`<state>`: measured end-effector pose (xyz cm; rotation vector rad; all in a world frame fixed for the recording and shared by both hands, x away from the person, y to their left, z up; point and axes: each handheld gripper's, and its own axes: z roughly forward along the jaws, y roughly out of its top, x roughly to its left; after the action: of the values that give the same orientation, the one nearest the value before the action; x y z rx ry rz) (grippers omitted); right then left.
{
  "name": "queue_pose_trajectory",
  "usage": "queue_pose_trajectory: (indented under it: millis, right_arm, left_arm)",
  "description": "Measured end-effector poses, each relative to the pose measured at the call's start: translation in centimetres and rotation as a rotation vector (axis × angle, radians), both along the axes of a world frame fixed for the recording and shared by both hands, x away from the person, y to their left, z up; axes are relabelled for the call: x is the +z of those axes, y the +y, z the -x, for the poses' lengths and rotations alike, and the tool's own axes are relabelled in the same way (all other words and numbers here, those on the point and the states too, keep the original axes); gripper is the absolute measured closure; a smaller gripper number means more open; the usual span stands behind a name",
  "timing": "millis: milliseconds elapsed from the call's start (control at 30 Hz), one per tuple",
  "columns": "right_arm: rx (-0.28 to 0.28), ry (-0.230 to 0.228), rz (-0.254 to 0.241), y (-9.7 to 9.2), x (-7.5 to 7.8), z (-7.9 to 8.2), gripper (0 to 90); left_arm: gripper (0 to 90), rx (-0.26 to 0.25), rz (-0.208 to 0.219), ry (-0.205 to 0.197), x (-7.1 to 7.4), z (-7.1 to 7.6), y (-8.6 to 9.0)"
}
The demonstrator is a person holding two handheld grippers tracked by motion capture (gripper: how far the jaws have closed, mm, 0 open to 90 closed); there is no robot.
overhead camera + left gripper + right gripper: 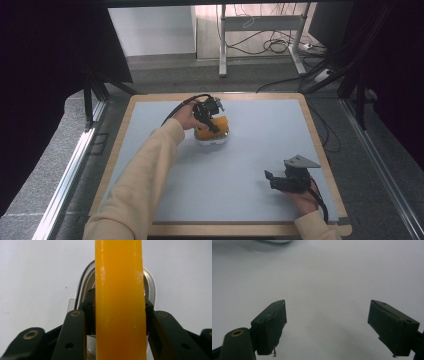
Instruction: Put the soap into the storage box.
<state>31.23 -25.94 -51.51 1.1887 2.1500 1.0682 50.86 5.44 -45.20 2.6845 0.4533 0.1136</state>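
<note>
Apparently, the work was caught midway: an orange block (214,125), thick and waxy-looking like a sponge or a bar of soap, was pinched between the jaws of the left gripper (209,116) and was held directly over a shallow white dish (212,138) on the far-left part of the grey table mat (250,165). From the left gripper view, the orange block (120,302) was seen clamped on both flanks by the black pads, with the glossy rim of the dish (150,283) showing behind it. Whether the block already rested in the dish or was a little above it could not be told.

The right gripper (280,180) was kept low at the near-right part of the mat, well apart from the dish, its jaws spread wide with nothing between them, as was shown in the right gripper view, where bare mat (324,290) lay beyond the pads.

So the grasp was judged done; the settling or lifting of the block, and its release, were judged left.
</note>
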Motion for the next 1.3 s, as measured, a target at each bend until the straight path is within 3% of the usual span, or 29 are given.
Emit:
queue_pose_trajectory:
  millis: [100,200,267,300,367,433,500,600,733,833,933,1033,1067,1100,1200,1300]
  right_arm:
    - [0.000,0.001,0.001,0.0,0.0,0.0,15.8]
    - [0.001,0.003,-0.002,0.0,0.0,0.1,15.8]
    - [0.001,0.002,0.001,0.0,0.0,0.1,15.8]
    - [0.001,0.002,0.001,0.0,0.0,0.1,15.8]
    - [0.001,0.003,0.000,0.0,0.0,0.1,15.8]
    - [0.002,0.001,0.001,0.1,0.0,0.1,15.7]
    - [0.004,-0.002,0.001,0.1,0.0,0.1,15.7]
    - [0.004,0.002,0.003,0.1,0.0,0.1,15.7]
    - [0.008,-0.003,0.001,0.1,0.0,0.1,15.7]
    - [0.013,-0.005,0.004,0.2,0.0,0.1,15.6]
    - [0.017,-0.006,0.012,0.4,0.0,0.2,15.6]
    - [0.017,-0.007,0.016,0.4,0.0,0.2,15.6]
    - [0.017,-0.007,0.016,0.4,0.0,0.2,15.6]
    - [0.016,-0.007,0.015,0.5,0.0,0.2,15.6]
    - [0.017,-0.007,0.021,0.6,0.0,0.3,15.6]
    - [0.021,-0.012,0.026,0.9,0.0,0.4,15.6]
  left_arm:
    - [56.3,0.009,0.006,-0.002,0.0,-0.1,0.1]
    - [41.5,0.057,0.077,-0.051,1.5,0.1,0.5]
    - [30.5,0.088,0.091,-0.054,2.0,0.3,0.5]
    - [25.2,0.090,0.063,-0.076,2.2,0.5,0.5]
    - [24.2,0.091,0.055,-0.083,2.5,0.6,0.7]
    - [23.2,0.125,0.072,-0.153,3.0,1.2,1.1]
    - [19.7,0.131,0.082,-0.155,3.1,1.3,1.3]
    - [15.7,0.156,0.082,-0.189,3.5,1.9,2.0]
    - [15.2,0.173,0.102,-0.202,3.8,2.7,2.7]
    - [17.8,0.204,0.158,-0.245,4.0,4.2,3.7]
    - [17.7,0.228,0.180,-0.257,3.8,5.9,4.5]
    - [17.4,0.258,0.176,-0.274,3.0,8.3,6.1]
    - [17.4,0.258,0.176,-0.274,3.0,8.3,6.1]
    - [17.6,0.270,0.174,-0.294,2.6,9.7,7.0]
    - [17.6,0.269,0.178,-0.291,2.3,11.0,7.9]
    - [17.6,0.303,0.192,-0.288,1.7,13.0,9.3]
